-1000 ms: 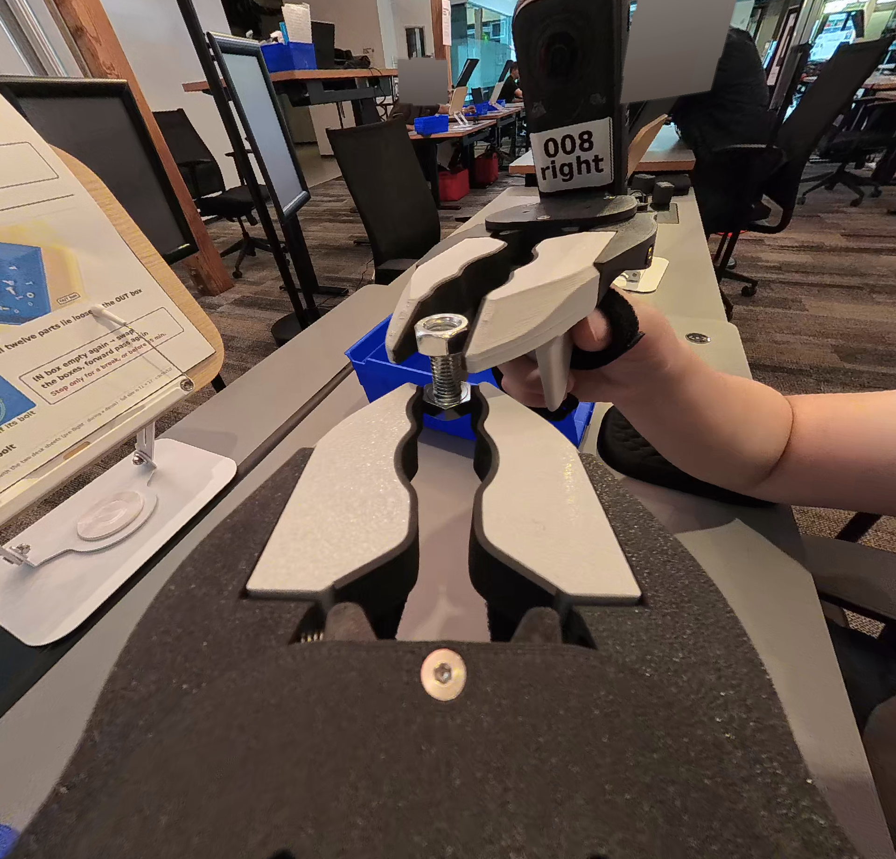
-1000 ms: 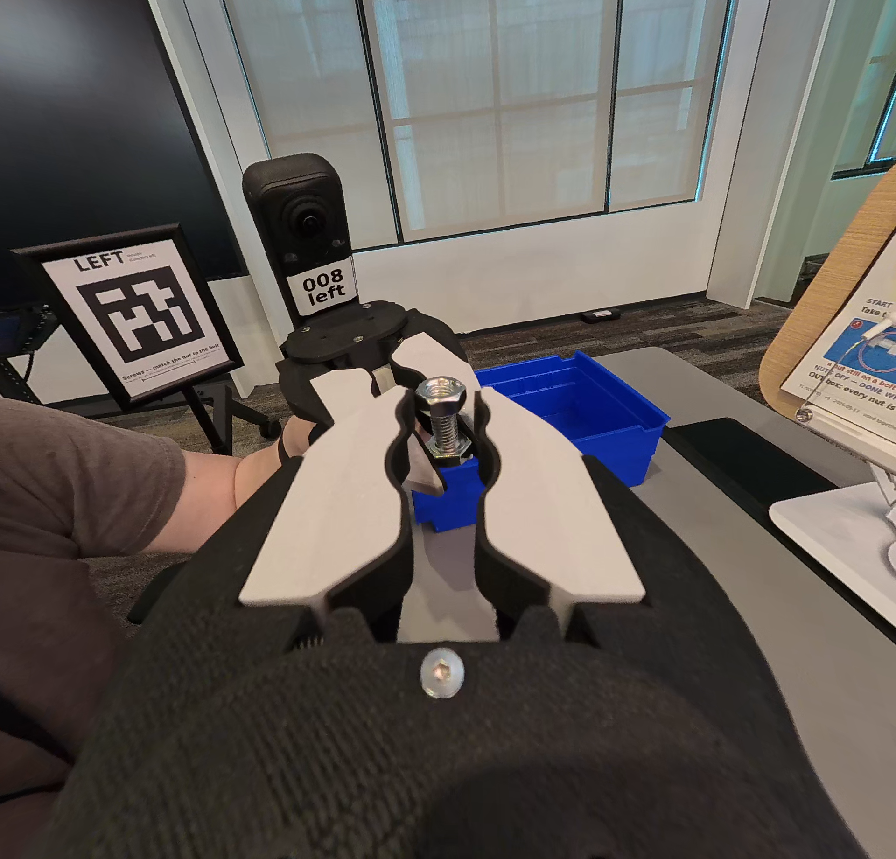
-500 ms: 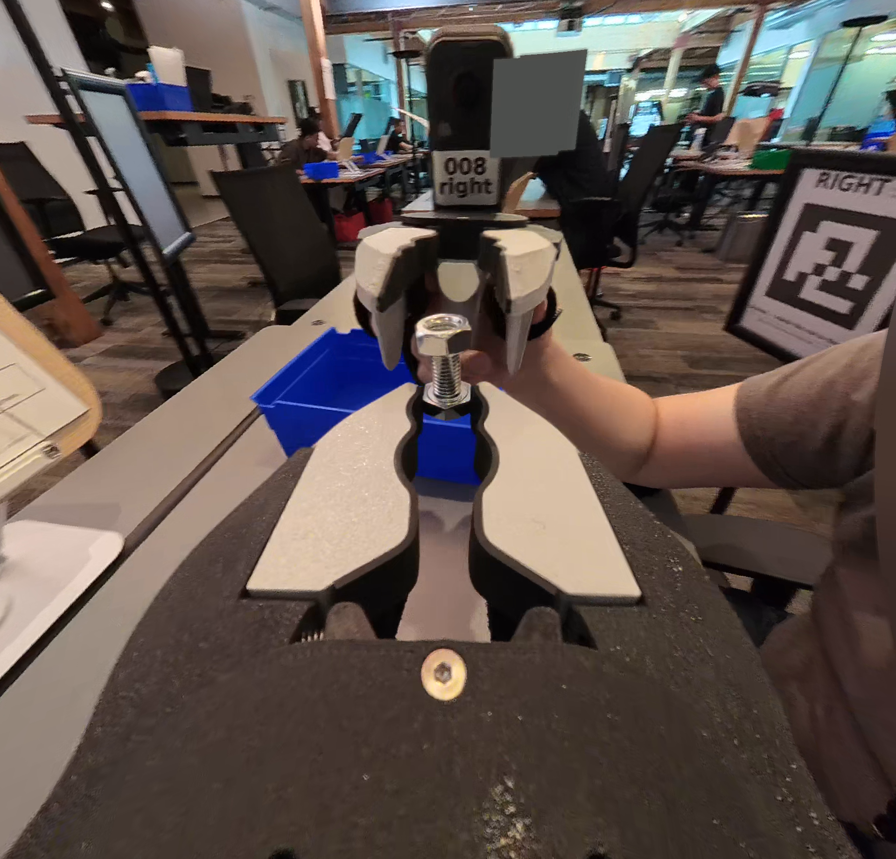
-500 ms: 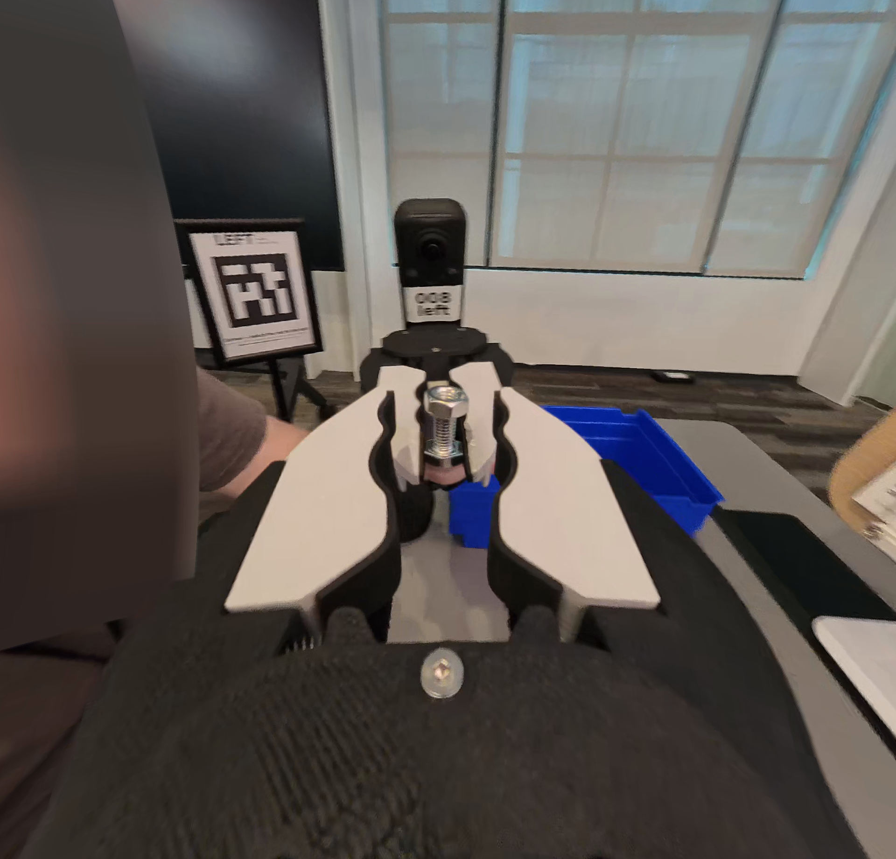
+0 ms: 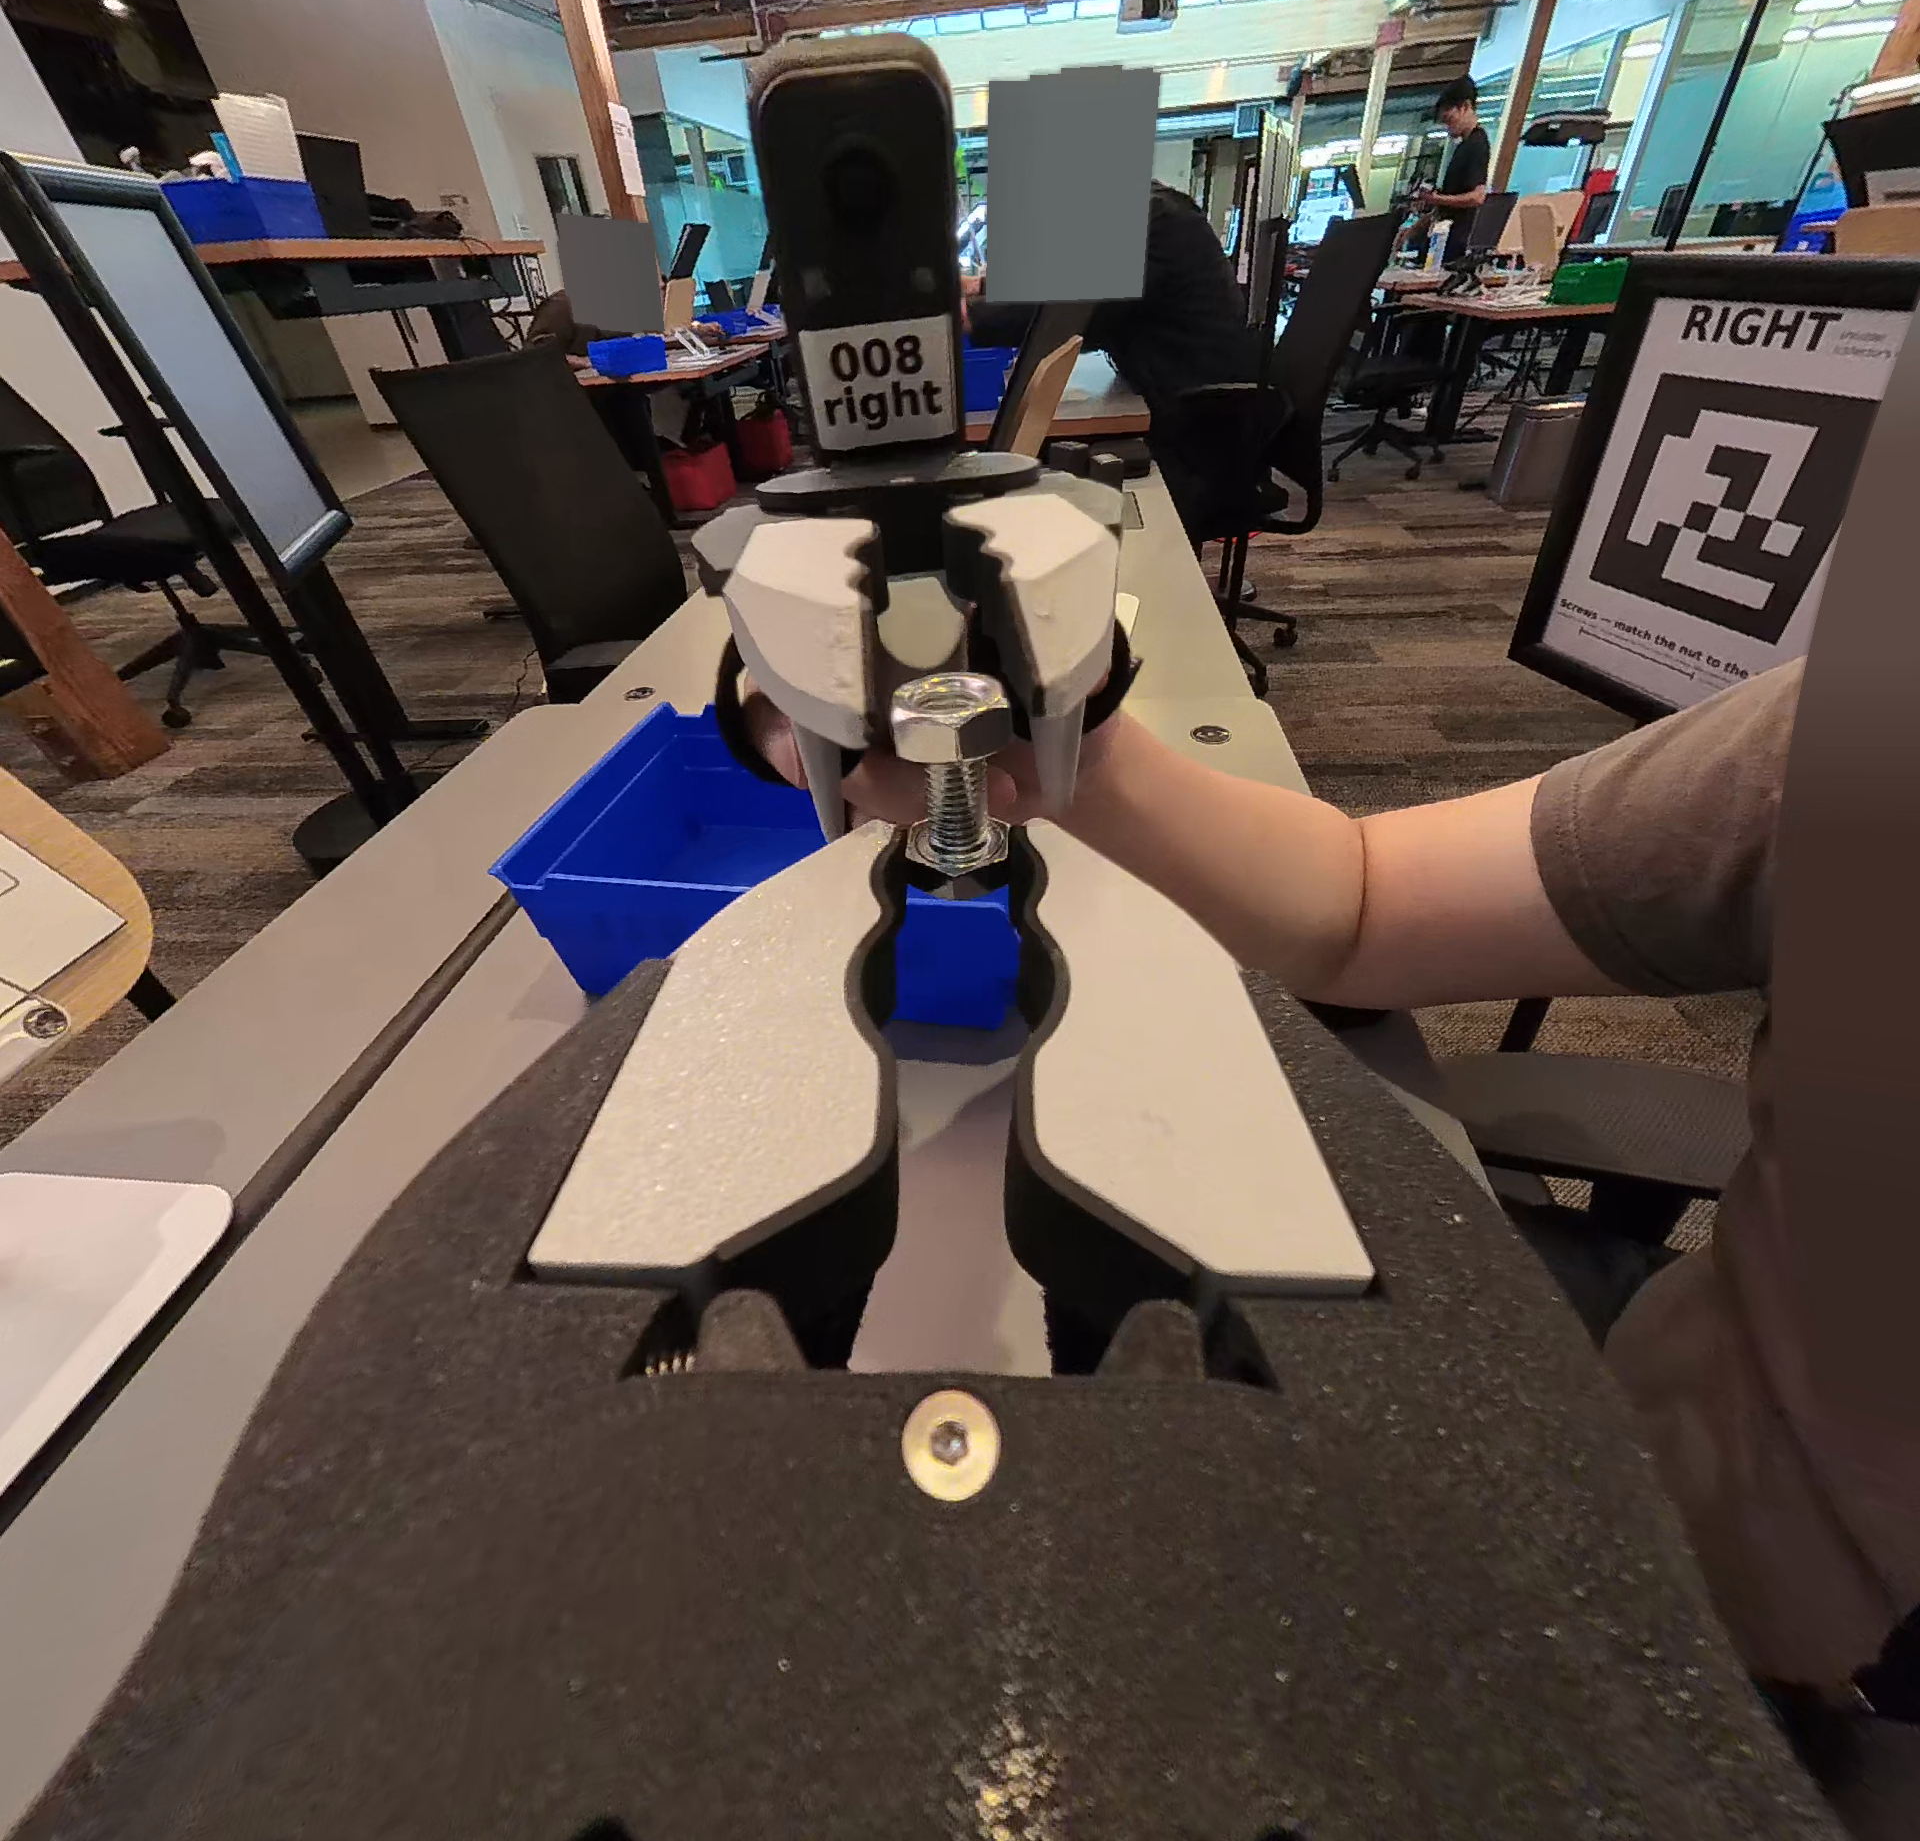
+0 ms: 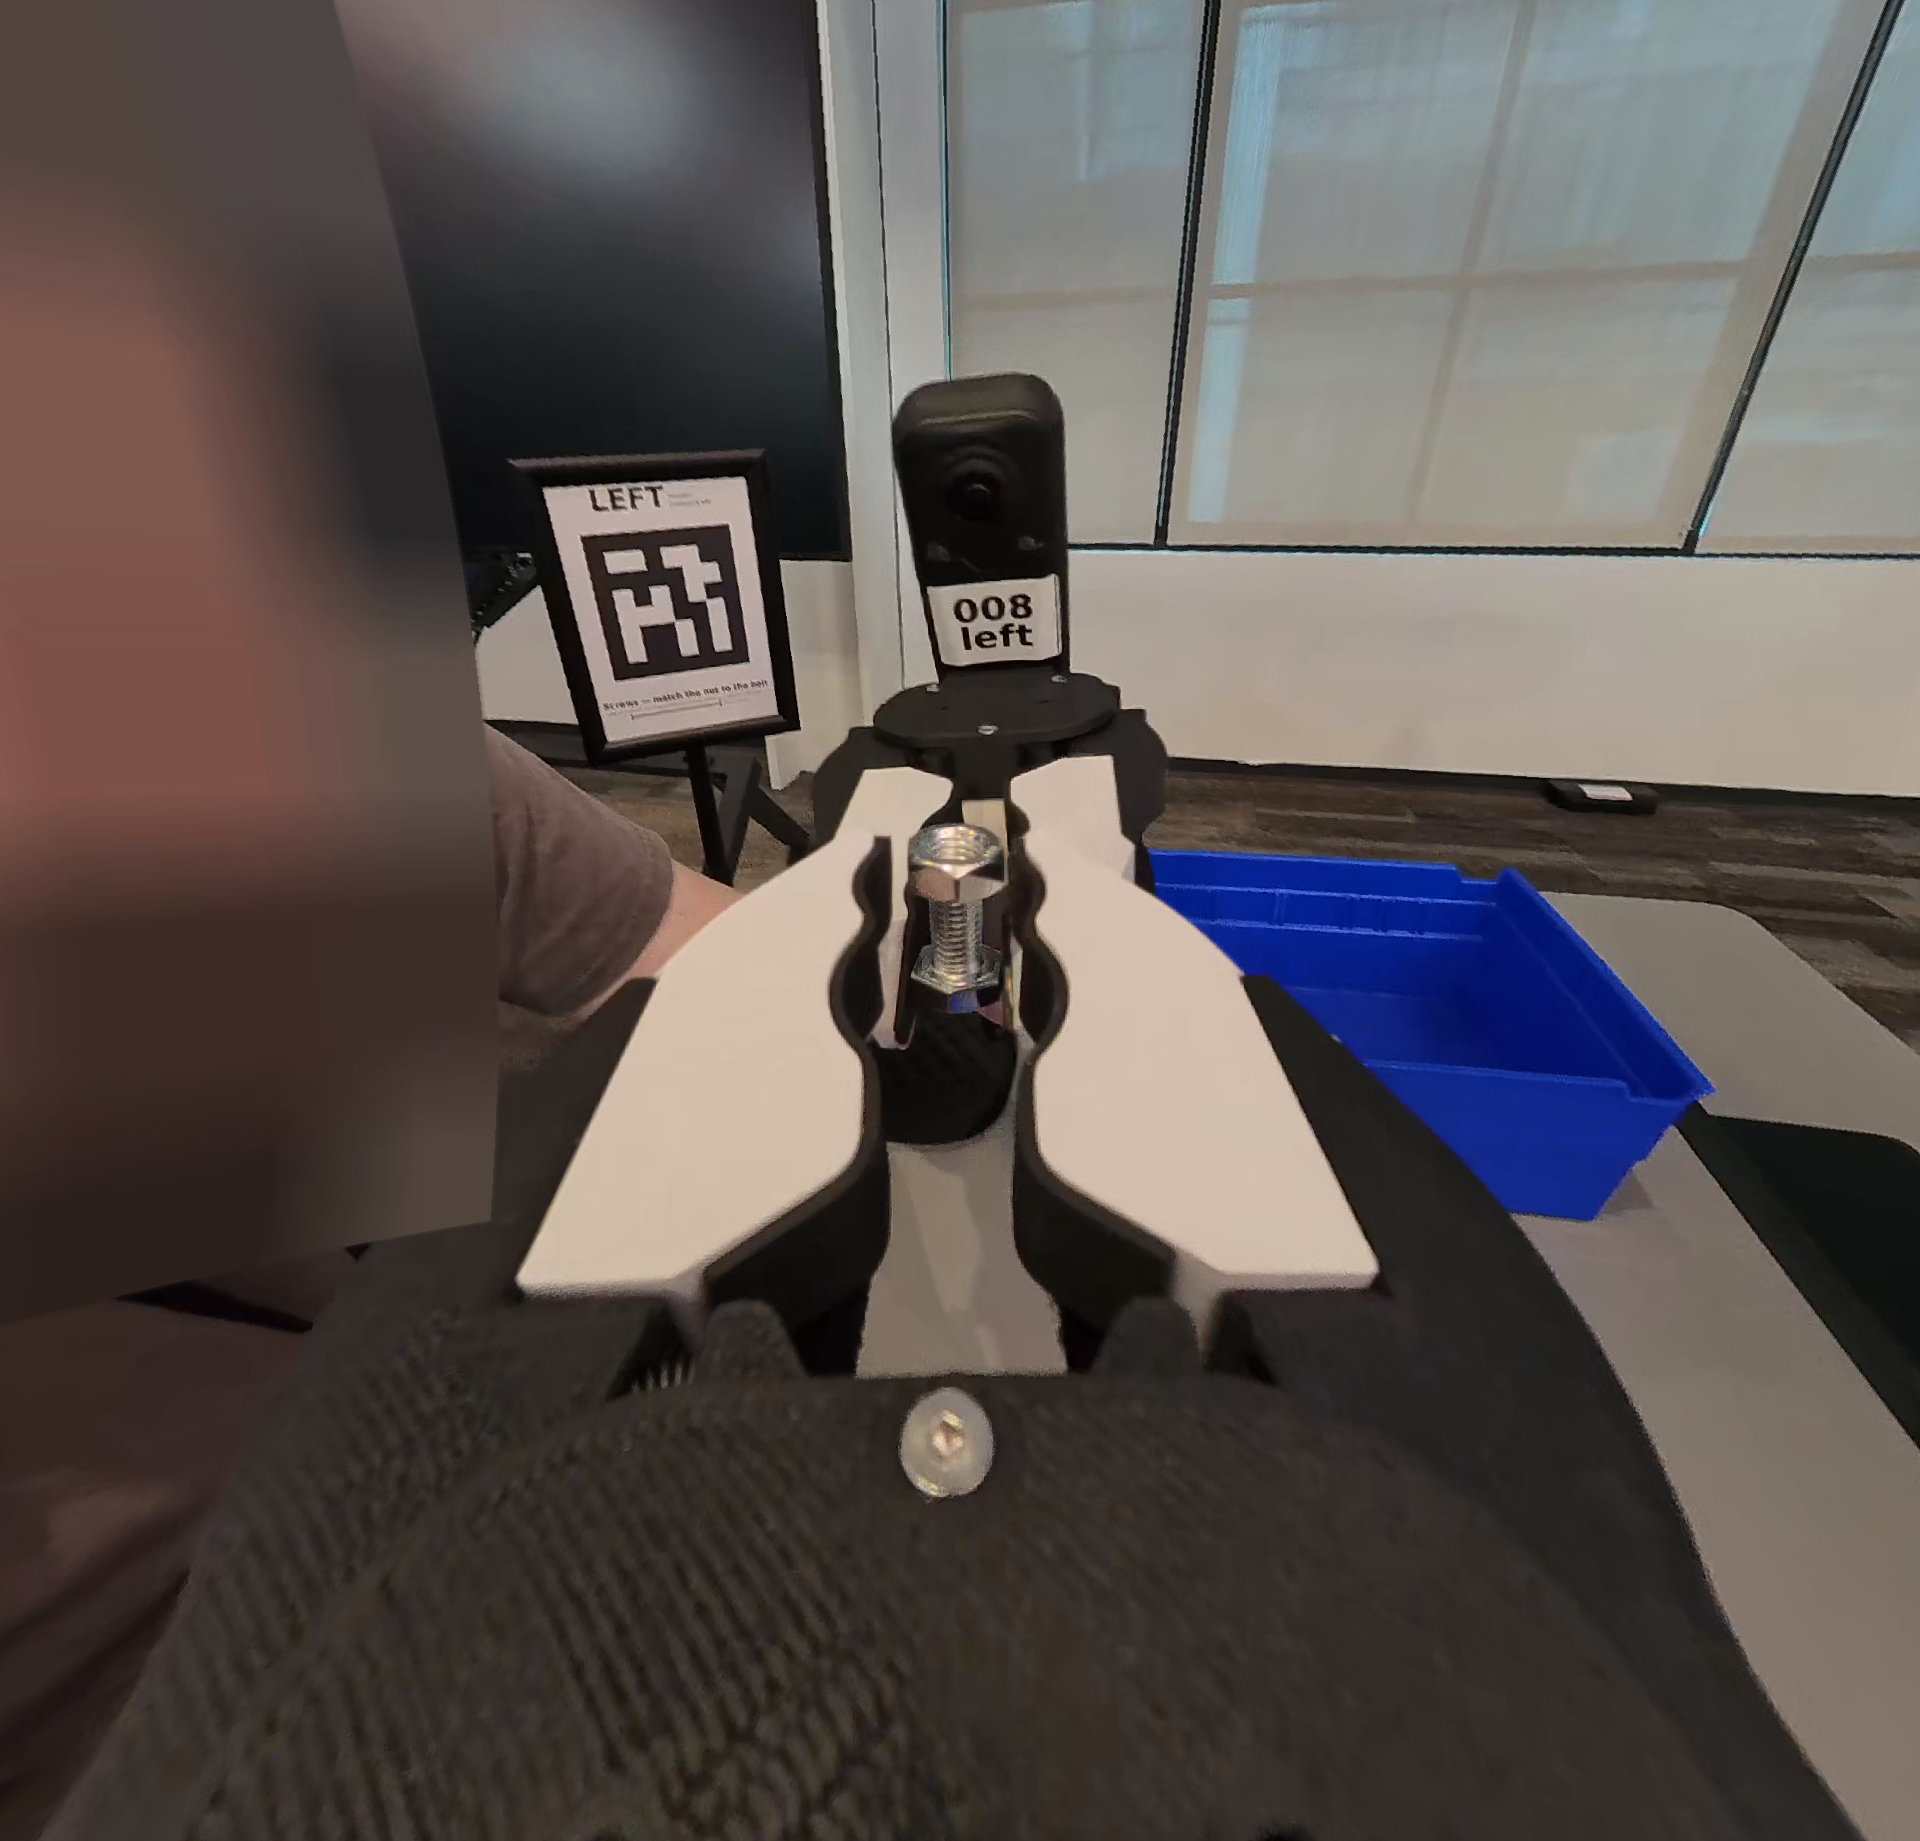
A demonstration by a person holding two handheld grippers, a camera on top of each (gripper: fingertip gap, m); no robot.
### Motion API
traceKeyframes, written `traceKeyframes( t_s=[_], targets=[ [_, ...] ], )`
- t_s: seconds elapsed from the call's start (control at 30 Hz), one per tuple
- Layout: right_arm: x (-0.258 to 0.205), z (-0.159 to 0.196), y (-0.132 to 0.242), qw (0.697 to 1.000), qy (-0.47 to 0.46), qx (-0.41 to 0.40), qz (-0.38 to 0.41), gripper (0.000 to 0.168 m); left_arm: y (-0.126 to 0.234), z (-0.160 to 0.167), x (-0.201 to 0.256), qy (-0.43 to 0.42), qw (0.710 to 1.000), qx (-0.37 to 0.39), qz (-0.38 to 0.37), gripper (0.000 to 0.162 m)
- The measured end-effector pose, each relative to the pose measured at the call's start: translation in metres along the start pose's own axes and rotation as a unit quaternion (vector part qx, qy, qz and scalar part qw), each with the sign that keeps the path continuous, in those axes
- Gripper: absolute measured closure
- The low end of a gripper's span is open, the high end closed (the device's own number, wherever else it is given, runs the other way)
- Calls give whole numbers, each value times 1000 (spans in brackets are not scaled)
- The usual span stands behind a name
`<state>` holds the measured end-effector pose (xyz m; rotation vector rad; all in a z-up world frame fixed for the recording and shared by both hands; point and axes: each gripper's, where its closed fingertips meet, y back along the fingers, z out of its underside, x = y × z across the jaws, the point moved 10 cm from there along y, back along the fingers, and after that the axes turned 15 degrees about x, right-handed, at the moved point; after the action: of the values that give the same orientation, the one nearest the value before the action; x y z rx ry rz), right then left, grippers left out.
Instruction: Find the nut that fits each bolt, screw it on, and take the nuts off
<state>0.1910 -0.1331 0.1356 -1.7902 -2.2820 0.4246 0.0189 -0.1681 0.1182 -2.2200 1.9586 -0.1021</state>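
Bolt (image 5: 951, 794) stands upright in the air between two grippers that face each other, threads up, with a nut (image 5: 951, 719) on its top end. Left of the near jaws and a little beyond their tips, a blue bin (image 5: 623, 856) sits on the grey table (image 5: 312, 1012); part of it shows through the gap between those jaws. The left gripper (image 5: 956, 856) pinches the hex head at the bolt's lower end right at its fingertips. Straight ahead, the right gripper (image 5: 930, 648) closes in on the nut from the far side; in the right wrist view its fingers flank the nut closely, but I cannot tell whether they press on it. A hand (image 5: 1101, 773) grips that gripper just behind the bolt. Right of the jaws, well apart, stands a framed marker sign (image 5: 1714, 503).
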Motion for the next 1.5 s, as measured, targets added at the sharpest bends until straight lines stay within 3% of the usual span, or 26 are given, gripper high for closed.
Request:
traceKeyframes(
  t_s=[0.23,0.6,0.83,1.5],
  targets=[
    [-2,1,-4,998,35,-19,47,150,2,-1,-3,-11,1000,-4,-27,144],
    [-8,3,-16,971,91,-44,216,150,4,-1,-9,-59,989,-25,-137,144],
    [-10,-2,-13,982,90,-38,162,132,5,-3,-8,-27,994,-11,-104,144],
    [-17,-9,-12,982,116,-35,146,136,9,-7,-10,-29,993,-5,-115,144]
  ],
)
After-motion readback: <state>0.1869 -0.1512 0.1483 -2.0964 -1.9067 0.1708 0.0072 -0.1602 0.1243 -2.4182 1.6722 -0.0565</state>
